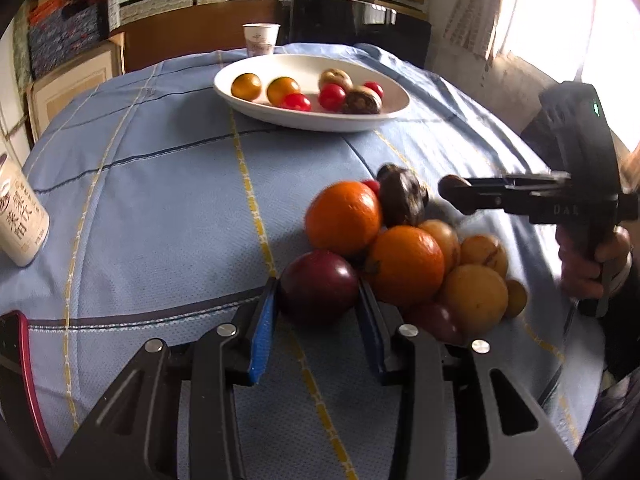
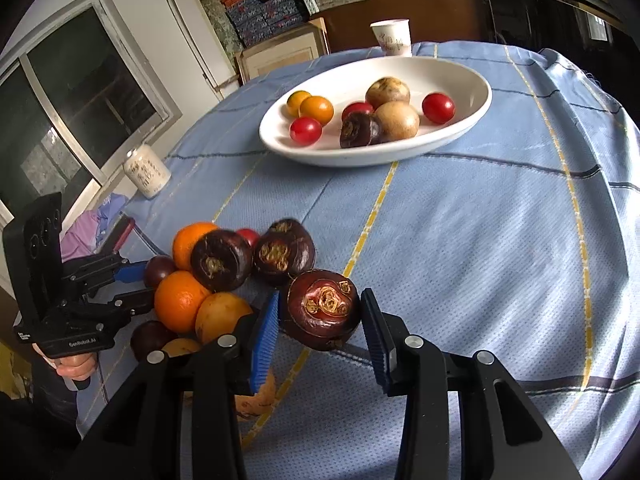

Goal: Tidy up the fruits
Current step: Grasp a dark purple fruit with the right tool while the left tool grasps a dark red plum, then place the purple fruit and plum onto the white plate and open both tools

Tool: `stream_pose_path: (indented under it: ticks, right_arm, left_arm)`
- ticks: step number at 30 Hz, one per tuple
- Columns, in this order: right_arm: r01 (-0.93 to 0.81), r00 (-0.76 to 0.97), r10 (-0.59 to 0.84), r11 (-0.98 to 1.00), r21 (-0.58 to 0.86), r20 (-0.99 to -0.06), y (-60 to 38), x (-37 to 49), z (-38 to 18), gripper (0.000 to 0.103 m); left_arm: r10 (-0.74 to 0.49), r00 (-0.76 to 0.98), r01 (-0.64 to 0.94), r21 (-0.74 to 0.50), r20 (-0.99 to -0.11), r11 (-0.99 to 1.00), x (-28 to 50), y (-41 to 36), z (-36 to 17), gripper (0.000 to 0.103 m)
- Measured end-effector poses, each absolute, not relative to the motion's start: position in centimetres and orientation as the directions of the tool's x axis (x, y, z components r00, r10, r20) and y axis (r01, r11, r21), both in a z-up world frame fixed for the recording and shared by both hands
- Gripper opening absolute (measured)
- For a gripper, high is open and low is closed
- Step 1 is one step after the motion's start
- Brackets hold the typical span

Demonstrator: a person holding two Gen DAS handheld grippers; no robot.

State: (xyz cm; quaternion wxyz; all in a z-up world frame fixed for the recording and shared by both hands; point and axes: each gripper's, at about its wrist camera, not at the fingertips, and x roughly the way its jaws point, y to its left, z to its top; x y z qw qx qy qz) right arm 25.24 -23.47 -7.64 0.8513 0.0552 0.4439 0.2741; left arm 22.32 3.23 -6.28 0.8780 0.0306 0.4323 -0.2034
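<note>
My left gripper (image 1: pixel 318 304) is shut on a dark purple round fruit (image 1: pixel 318 286) at the near edge of a fruit pile on the blue tablecloth. The pile holds two oranges (image 1: pixel 344 218), yellow fruits (image 1: pixel 474 298) and dark water chestnuts (image 2: pixel 222 260). My right gripper (image 2: pixel 322 316) is shut on another dark water chestnut (image 2: pixel 324 310) just right of the pile; in the left wrist view the right gripper (image 1: pixel 452 196) reaches in from the right. A white oval bowl (image 2: pixel 360 156) farther back holds cherry tomatoes, small orange fruits, tan fruits and one dark chestnut.
A paper cup (image 1: pixel 261 39) stands behind the bowl. A white printed can (image 1: pixel 22 224) and a red phone (image 1: pixel 16 360) lie at the left table edge. A person's hand (image 1: pixel 588 264) grips the right tool's handle. Shelves and boxes stand beyond the table.
</note>
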Motion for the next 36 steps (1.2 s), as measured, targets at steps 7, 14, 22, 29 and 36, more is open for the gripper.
stream_pose_path:
  ticks: [7, 14, 22, 29, 36]
  right_arm:
    - [-0.447, 0.518, 0.527, 0.839, 0.312, -0.674, -24.0, 26.6, -3.8, 0.041]
    - [-0.388, 0.625, 0.478, 0.876, 0.286, -0.617, -24.3, 33.1, -0.3, 0.041]
    - [-0.246, 0.655, 0.401, 0.915, 0.321, -0.640, -25.2, 41.9, -2.2, 0.041]
    - [-0.190, 0.630, 0.364, 0.929, 0.319, -0.686, -25.1, 45.5, -5.0, 0.041]
    - [-0.187, 0.618, 0.381, 0.921, 0.342, -0.687, -25.2, 46.0, -5.5, 0.045]
  left_arm:
    - [-0.315, 0.592, 0.360, -0.106, -0.742, 0.927, 25.8, 3.1, -2.2, 0.038]
    - [-0.320, 0.639, 0.330, -0.126, -0.700, 0.936, 34.4, 0.2, 2.4, 0.038]
    - [-0.263, 0.598, 0.257, -0.130, -0.757, 0.958, 45.3, -3.4, 0.7, 0.038]
    - [-0.184, 0.559, 0.198, -0.085, -0.808, 0.976, 50.7, -4.4, -2.2, 0.038]
    - [-0.165, 0.547, 0.195, -0.066, -0.821, 0.979, 51.3, -4.9, -3.1, 0.049]
